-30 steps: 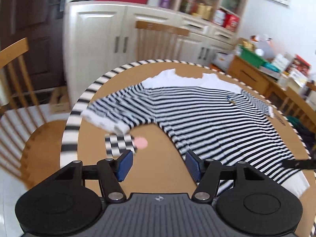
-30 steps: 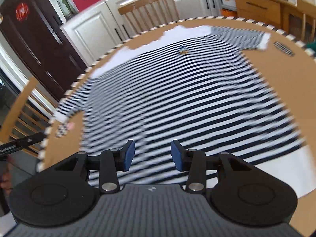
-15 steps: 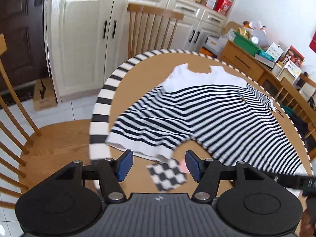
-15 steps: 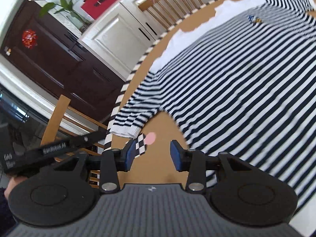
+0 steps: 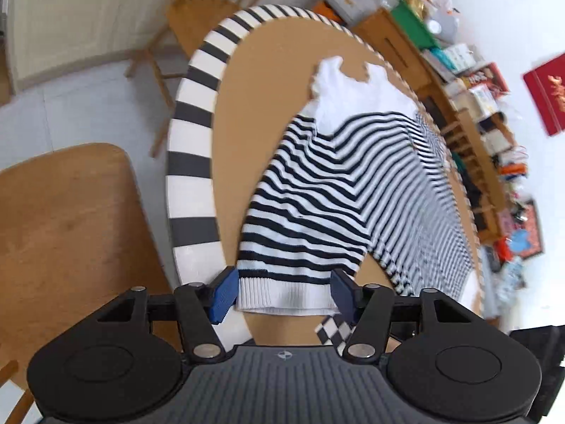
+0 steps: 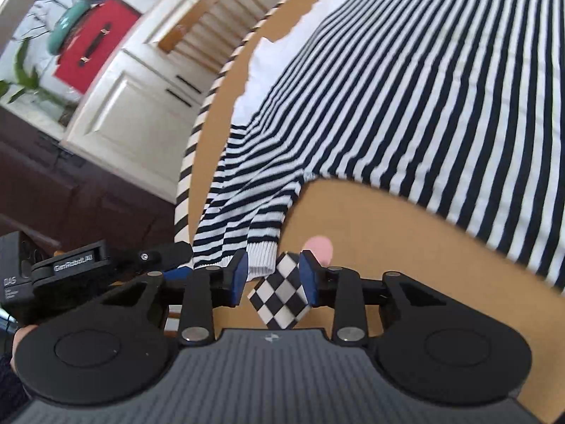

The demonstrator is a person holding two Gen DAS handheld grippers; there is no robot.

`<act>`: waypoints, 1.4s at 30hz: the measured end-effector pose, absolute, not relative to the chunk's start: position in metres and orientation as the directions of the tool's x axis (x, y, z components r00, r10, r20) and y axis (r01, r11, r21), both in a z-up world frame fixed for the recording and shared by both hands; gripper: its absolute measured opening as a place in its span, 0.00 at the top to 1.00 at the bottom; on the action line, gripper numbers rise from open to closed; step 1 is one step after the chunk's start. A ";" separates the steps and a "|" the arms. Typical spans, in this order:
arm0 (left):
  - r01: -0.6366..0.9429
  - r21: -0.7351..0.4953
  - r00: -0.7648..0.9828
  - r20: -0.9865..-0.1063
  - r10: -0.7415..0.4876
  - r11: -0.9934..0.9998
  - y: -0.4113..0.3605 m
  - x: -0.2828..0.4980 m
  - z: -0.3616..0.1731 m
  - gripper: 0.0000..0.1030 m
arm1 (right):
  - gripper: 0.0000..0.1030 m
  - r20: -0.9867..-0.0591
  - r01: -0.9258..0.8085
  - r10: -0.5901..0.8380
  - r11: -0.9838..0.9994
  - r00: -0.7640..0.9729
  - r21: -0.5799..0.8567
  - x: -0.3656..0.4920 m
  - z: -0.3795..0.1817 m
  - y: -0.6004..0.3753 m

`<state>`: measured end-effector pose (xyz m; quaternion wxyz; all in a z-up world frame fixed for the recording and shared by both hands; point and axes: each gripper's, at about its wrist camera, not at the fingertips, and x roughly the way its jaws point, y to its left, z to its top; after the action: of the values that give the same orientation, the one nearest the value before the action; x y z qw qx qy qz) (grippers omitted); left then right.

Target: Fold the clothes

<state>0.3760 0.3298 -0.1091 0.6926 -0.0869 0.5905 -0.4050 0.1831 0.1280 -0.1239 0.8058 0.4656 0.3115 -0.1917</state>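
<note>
A black-and-white striped sweater lies spread flat on a round brown table. Its left sleeve ends in a white ribbed cuff near the table's edge. My left gripper is open, its blue pads on either side of that cuff. In the right wrist view the sweater fills the upper right and the cuff lies just left of my right gripper, which is open over a checkered marker. The left gripper also shows there at the far left.
The table has a black-and-white striped rim. A pink dot sits on the table by the marker. Wooden chairs stand at the left edge and behind. White cabinets and cluttered shelves line the room.
Both grippers have moved down and in toward the left sleeve's cuff. The left gripper's pads now flank the cuff; the right gripper now sits over the checkered marker beside it.
</note>
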 end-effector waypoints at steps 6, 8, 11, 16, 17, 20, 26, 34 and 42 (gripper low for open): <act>0.484 -0.618 -0.111 -0.745 -0.657 0.619 0.324 0.379 -0.113 0.42 | 0.69 -0.712 0.645 -0.092 0.517 0.696 0.563 0.209 -0.127 0.145; 0.496 -0.619 -0.131 -0.747 -0.652 0.609 0.324 0.378 -0.114 0.43 | 0.69 -0.720 0.654 -0.111 0.529 0.685 0.540 0.213 -0.125 0.148; 0.535 -0.590 -0.127 -0.764 -0.633 0.605 0.323 0.376 -0.112 0.53 | 0.69 -0.728 0.668 -0.129 0.529 0.673 0.524 0.214 -0.123 0.150; 0.535 -0.548 -0.087 -0.792 -0.604 0.642 0.324 0.378 -0.111 0.80 | 0.69 -0.740 0.673 -0.137 0.548 0.659 0.498 0.219 -0.120 0.154; 0.528 -0.546 -0.081 -0.795 -0.601 0.650 0.324 0.380 -0.112 0.86 | 0.70 -0.741 0.672 -0.136 0.550 0.658 0.496 0.220 -0.120 0.155; 0.512 -0.552 -0.075 -0.792 -0.606 0.658 0.324 0.383 -0.114 0.94 | 0.83 -0.753 0.671 -0.141 0.577 0.643 0.465 0.225 -0.119 0.158; 0.500 -0.574 -0.066 -0.772 -0.632 0.649 0.329 0.385 -0.104 0.96 | 0.96 -0.744 0.670 -0.120 0.544 0.657 0.504 0.217 -0.112 0.155; 0.576 -0.599 -0.014 -0.688 -0.726 0.557 0.273 0.406 -0.043 0.96 | 0.96 -0.620 0.612 -0.084 0.306 0.780 0.729 0.196 -0.094 0.108; 0.697 -0.510 -0.021 -0.717 -0.697 0.504 0.099 0.414 -0.039 0.95 | 0.91 -0.630 0.644 -0.141 0.090 0.763 0.760 0.193 -0.119 -0.002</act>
<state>0.4142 0.0990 -0.0393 0.6997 -0.0002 0.5123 -0.4979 0.1931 -0.0023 -0.1189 0.7093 0.6153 0.2043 -0.2766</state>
